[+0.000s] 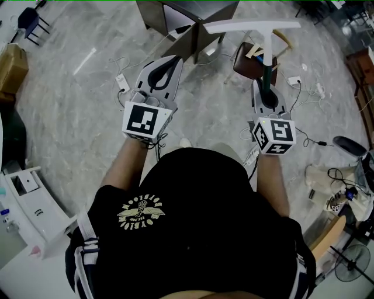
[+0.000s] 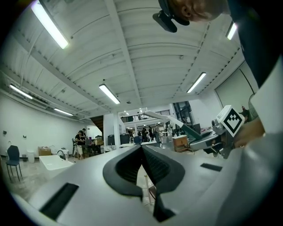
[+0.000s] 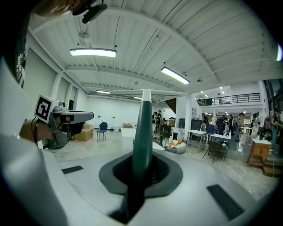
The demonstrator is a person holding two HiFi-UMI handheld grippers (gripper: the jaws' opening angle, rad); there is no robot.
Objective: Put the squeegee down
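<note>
The squeegee has a dark green handle [image 1: 267, 70] and a long white blade [image 1: 251, 25]. My right gripper [image 1: 264, 83] is shut on the handle and holds it well above the floor, with the blade at the far end. In the right gripper view the handle [image 3: 143, 128] runs out between the jaws of the right gripper [image 3: 142, 153] to the blade [image 3: 146, 92]. My left gripper [image 1: 175, 58] is held level beside it at the left. In the left gripper view the left gripper [image 2: 141, 148] is shut on nothing, and the squeegee [image 2: 164, 117] shows at the right.
Below is grey marbled floor. A brown chair [image 1: 252, 63] stands under the squeegee, with power strips and cables [image 1: 295, 80] around it. A dark table [image 1: 187, 17] is ahead, a cardboard box [image 1: 11, 64] at the left, a white desk [image 1: 23, 204] at the lower left, and a fan [image 1: 353, 263] at the lower right.
</note>
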